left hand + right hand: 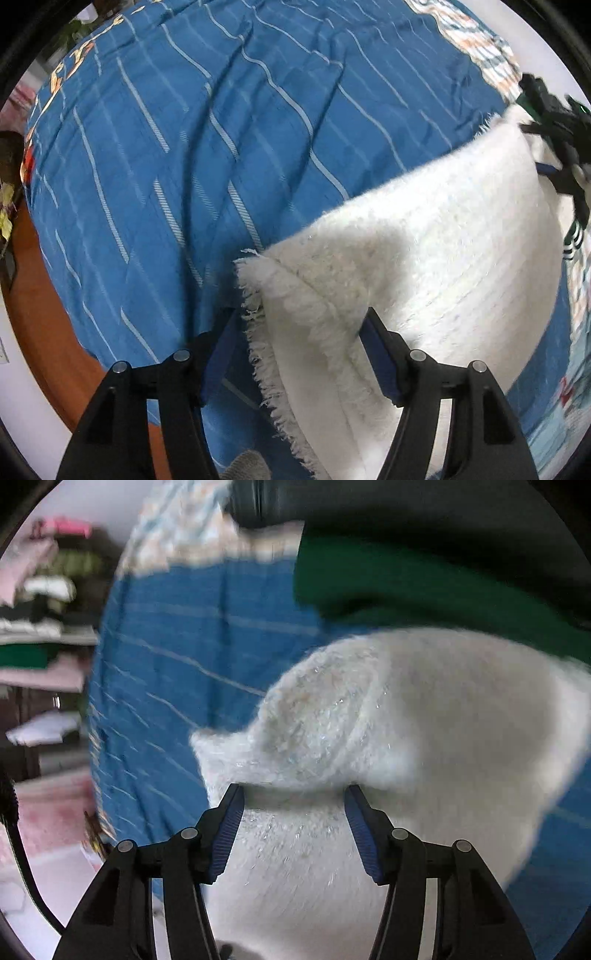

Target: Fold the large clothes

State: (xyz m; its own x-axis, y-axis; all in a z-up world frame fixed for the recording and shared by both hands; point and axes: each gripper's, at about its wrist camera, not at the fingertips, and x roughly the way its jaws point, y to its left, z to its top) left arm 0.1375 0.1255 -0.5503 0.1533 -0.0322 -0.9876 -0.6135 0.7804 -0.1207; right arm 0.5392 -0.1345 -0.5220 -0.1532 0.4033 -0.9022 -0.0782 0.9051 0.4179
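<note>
A white fluffy garment [424,236] lies folded double on a blue striped bedspread [207,122]. Its frayed corner sits between the wide-apart fingers of my left gripper [301,314], which is open above it. In the right wrist view the same white garment [388,716] fills the lower right, and my right gripper [293,790] is open with its blue pads on either side of a raised fold. The right gripper also shows as a dark shape at the garment's far edge in the left wrist view [554,122]. Both views are blurred by motion.
An orange floor [48,314] lies left of the bed. A green sleeve [388,583] reaches over the garment from the upper right. Shelves with stacked folded clothes [40,627] stand at the left. A patterned pillow or sheet [476,33] lies at the bed's far end.
</note>
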